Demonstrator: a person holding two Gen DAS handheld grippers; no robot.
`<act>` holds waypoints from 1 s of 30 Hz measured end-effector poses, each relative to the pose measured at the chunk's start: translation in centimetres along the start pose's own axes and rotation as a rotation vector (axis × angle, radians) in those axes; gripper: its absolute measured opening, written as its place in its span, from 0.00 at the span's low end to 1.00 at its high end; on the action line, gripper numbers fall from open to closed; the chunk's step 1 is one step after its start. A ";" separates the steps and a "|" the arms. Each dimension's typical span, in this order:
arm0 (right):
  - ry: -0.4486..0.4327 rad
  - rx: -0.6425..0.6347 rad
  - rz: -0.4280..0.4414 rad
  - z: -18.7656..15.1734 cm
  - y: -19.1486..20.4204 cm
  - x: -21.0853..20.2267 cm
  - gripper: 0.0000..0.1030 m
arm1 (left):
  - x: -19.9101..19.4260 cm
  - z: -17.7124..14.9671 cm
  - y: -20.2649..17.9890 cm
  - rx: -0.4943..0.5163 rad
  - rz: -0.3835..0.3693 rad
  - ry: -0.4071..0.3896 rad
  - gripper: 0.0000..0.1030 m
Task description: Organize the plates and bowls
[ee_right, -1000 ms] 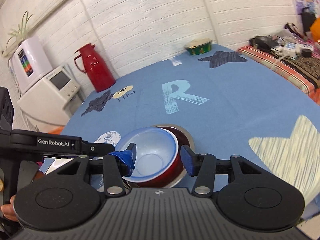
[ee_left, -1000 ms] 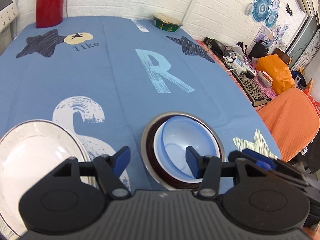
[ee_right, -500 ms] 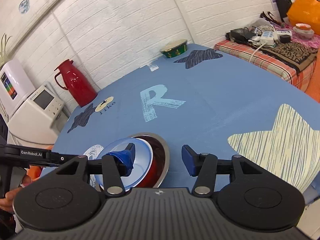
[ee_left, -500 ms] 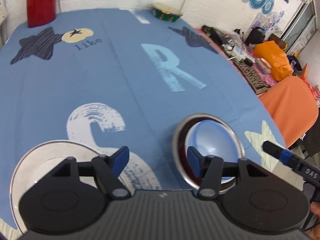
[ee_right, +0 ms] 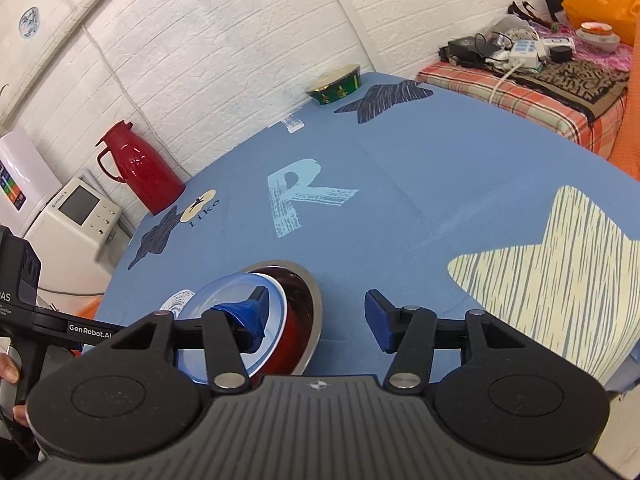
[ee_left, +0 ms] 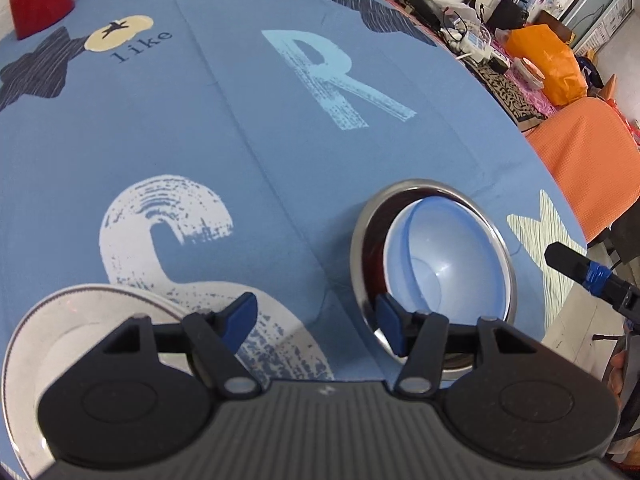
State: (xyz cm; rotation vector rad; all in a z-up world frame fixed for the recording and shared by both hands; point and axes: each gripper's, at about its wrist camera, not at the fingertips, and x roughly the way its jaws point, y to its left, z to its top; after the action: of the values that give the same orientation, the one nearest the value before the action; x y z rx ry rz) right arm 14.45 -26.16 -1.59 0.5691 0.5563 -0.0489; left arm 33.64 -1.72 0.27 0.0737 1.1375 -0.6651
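The left gripper (ee_left: 316, 322) had its two blue-padded fingers (ee_left: 239, 316) spread wide with nothing between them, hovering over the blue printed tablecloth (ee_left: 240, 120) near its front edge. Its left finger hung just above the rim of a white round plate with a thin dark edge line (ee_left: 48, 328), which lay flat on the cloth at the lower left; its right finger stood in front of the near rim of a round stainless-steel bowl (ee_left: 362, 236). Inside that steel bowl sat a dark red bowl (ee_left: 374, 248), and nested within it, leaning toward the right side, a pale blue plastic bowl (ee_left: 444, 264). The right gripper (ee_right: 316, 320) was likewise wide open and empty, its blue-taped left finger (ee_right: 244, 314) overlapping the pale blue bowl (ee_right: 224, 296) in view, whether touching it or only above it could not be told, while the right finger hung over bare cloth. From this side the red bowl (ee_right: 292, 320) and the steel bowl's rim (ee_right: 316, 300) showed to the right of the blue one. Part of the other gripper's black body marked "GenRobot.AI" (ee_right: 60, 326) and a person's fingers (ee_right: 8, 368) showed at the left edge. Farther back on the table stood a glossy red thermos jug (ee_right: 144, 176) and a green patterned bowl (ee_right: 336, 86), both near the white brick wall (ee_right: 224, 32).
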 end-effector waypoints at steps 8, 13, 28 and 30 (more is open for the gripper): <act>0.131 -0.136 -0.029 0.7 0.9 1.5 0.38 | 0.9 -0.2 -0.2 0.006 0.016 -0.014 0.63; 0.228 -0.311 -0.144 1.5 2.2 3.1 0.38 | 1.2 -0.2 -0.1 0.016 0.009 -0.016 0.63; 0.404 -0.210 -0.102 2.7 0.2 7.3 0.49 | 1.5 0.0 0.4 0.016 -0.002 -0.040 0.64; 0.391 -0.107 -0.088 2.7 -0.8 7.1 0.51 | 1.6 -0.1 0.4 0.025 -0.001 -0.043 0.64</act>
State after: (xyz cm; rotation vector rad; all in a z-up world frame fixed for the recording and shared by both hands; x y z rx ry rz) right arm 21.68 -27.48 -3.71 0.4505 0.9582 0.0100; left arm 34.16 -2.08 -1.24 0.0791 1.0881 -0.6789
